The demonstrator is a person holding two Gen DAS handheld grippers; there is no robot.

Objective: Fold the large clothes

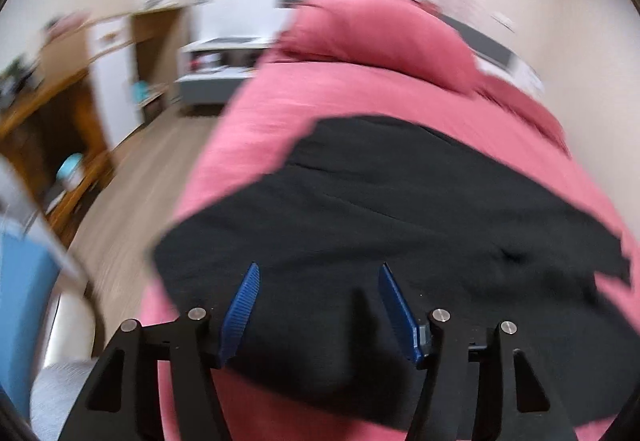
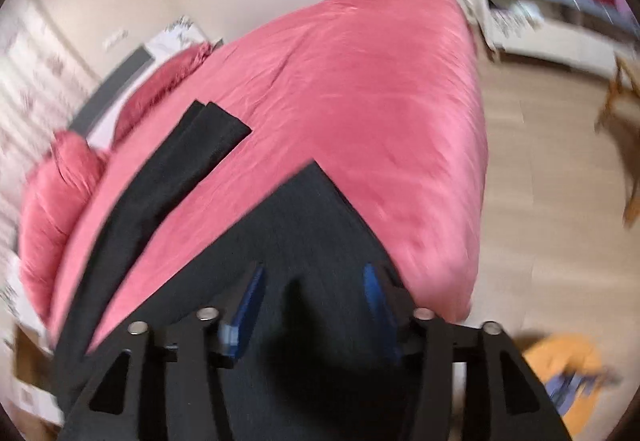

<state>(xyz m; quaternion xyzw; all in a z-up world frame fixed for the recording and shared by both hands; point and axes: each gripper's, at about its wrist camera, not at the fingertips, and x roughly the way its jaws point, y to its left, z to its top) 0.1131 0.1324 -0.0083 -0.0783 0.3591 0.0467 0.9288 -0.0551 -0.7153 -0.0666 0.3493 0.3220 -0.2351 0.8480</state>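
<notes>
A large black garment (image 1: 400,209) lies spread on a bed with a pink cover (image 1: 304,97). My left gripper (image 1: 318,269) is open above the garment's near edge, with nothing between its blue fingers (image 1: 242,305). In the right wrist view the same black garment (image 2: 304,225) lies on the pink cover (image 2: 360,81), and a long black strip of it (image 2: 168,177) runs toward the pillows. My right gripper (image 2: 314,271) is open over the garment's near part. Both views are blurred by motion.
Pink pillows (image 1: 380,29) sit at the head of the bed. Wooden furniture (image 1: 48,121) and a white unit (image 1: 224,57) stand to the left across a wood floor (image 1: 152,169). A white shelf (image 2: 560,25) and an orange object (image 2: 564,369) lie right of the bed.
</notes>
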